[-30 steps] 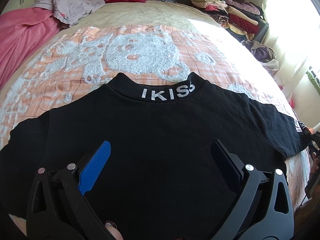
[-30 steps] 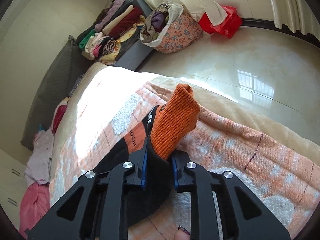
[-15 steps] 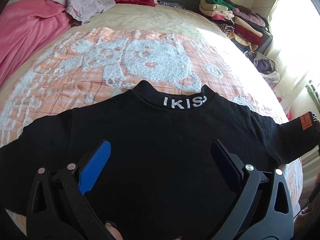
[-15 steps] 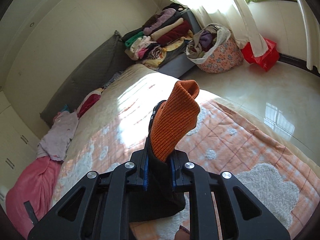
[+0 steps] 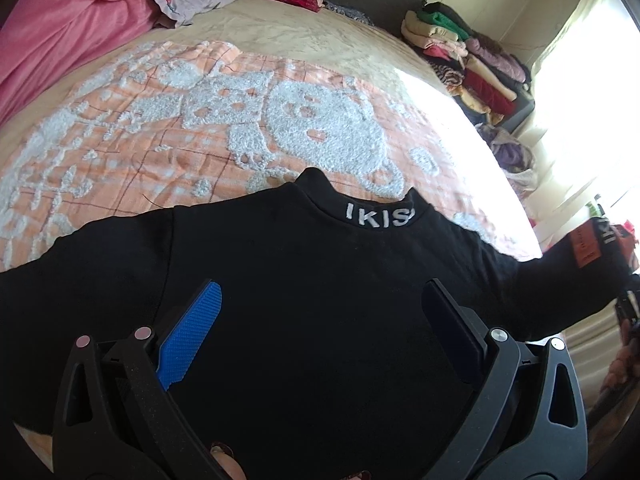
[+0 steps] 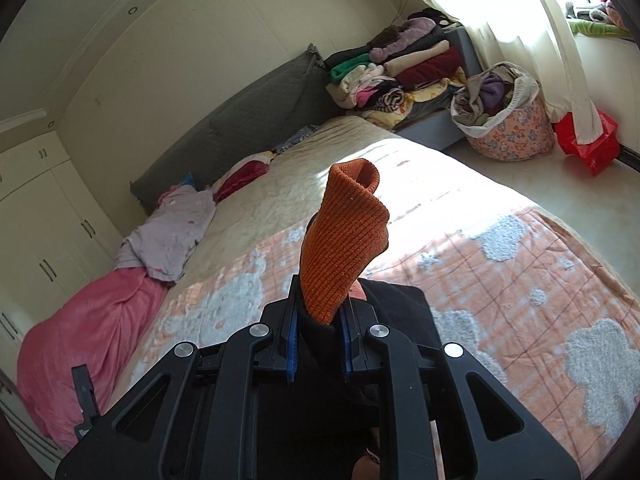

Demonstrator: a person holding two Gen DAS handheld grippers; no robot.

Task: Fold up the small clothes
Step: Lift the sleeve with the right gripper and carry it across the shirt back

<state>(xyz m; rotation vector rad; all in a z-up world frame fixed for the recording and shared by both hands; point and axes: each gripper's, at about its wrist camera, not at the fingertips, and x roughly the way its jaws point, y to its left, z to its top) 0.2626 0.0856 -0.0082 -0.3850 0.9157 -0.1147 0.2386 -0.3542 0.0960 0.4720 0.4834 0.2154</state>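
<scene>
Black sweater (image 5: 320, 304) with white letters on its collar lies spread on the orange blanket (image 5: 160, 140) covering the bed. One sleeve is lifted off to the side, its orange cuff (image 6: 344, 240) pinched fast between the right tongs (image 6: 319, 340). Left tongs (image 5: 320, 320) hang above the sweater's body, spread wide and gripping nothing. Folded clothes (image 6: 396, 76) are stacked beyond the bed.
</scene>
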